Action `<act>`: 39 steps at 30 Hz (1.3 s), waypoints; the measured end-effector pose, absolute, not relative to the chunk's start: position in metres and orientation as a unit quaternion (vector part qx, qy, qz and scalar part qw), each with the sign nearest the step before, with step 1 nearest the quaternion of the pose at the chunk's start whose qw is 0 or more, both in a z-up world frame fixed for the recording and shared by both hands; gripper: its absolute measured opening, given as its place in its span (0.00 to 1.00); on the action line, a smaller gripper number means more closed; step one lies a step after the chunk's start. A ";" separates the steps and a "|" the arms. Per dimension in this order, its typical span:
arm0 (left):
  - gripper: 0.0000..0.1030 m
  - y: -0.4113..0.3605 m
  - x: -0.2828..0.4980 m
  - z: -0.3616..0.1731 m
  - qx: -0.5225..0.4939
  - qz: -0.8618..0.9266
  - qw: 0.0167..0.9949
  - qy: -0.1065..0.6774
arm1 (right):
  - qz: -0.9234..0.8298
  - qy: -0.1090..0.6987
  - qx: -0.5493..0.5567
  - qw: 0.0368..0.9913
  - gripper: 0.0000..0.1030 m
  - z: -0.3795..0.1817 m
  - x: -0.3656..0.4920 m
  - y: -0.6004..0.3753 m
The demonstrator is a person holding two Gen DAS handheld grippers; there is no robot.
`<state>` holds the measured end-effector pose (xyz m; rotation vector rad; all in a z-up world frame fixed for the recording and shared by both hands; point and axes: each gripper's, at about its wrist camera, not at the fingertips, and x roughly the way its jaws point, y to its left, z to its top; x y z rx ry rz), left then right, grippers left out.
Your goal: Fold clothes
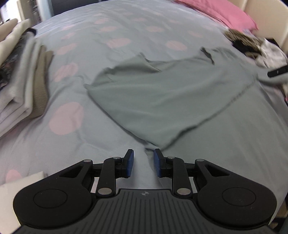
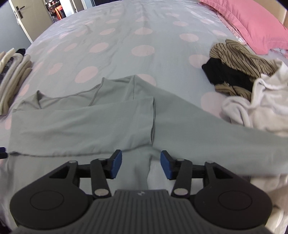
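Left wrist view: left gripper [image 1: 143, 162] points down at the bed, jaws parted, blue pads [image 1: 130, 162] bare, nothing between them but the spotted bedspread [image 1: 111, 36]. The grey-green long-sleeved top [image 1: 153, 93] lies spread just beyond the fingertips, its near corner almost at the right pad, not touching either. Stack of folded clothes [image 1: 19, 86], pale and tan layers, at the left edge. Far right: pink pillow [image 1: 225, 12] and a blurred heap of unfolded clothes [image 1: 252, 45]. A dark gripper finger shows at the right edge; too blurred to read.

Right wrist view: right gripper [image 2: 141, 165] jaws wide apart, empty, hovering over the top [image 2: 81, 124]. One sleeve is folded across the body, its cuff ending just above the gap between the pads; the other sleeve runs off to the right. Striped tan garment [image 2: 239, 57], black item [image 2: 226, 75] and white garment [image 2: 261, 100] piled at right, white one touching the sleeve. Folded stack [image 2: 12, 75] far left.
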<state>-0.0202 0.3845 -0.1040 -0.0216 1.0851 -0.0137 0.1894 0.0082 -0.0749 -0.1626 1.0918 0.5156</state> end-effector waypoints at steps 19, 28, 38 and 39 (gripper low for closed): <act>0.22 0.373 -0.002 -0.113 0.027 -0.007 0.855 0.518 | 0.284 0.503 -0.089 0.811 0.58 -0.067 0.173 0.023; 0.05 0.360 -0.003 -0.104 0.047 0.008 0.870 0.491 | 0.283 0.504 -0.092 0.811 0.60 -0.068 0.173 0.025; 0.04 0.376 -0.002 -0.116 0.012 0.056 0.832 0.552 | 0.255 0.518 -0.090 0.812 0.62 -0.073 0.183 0.012; 0.05 0.377 0.000 -0.115 0.007 0.060 0.830 0.555 | 0.251 0.518 -0.088 0.813 0.62 -0.072 0.186 0.010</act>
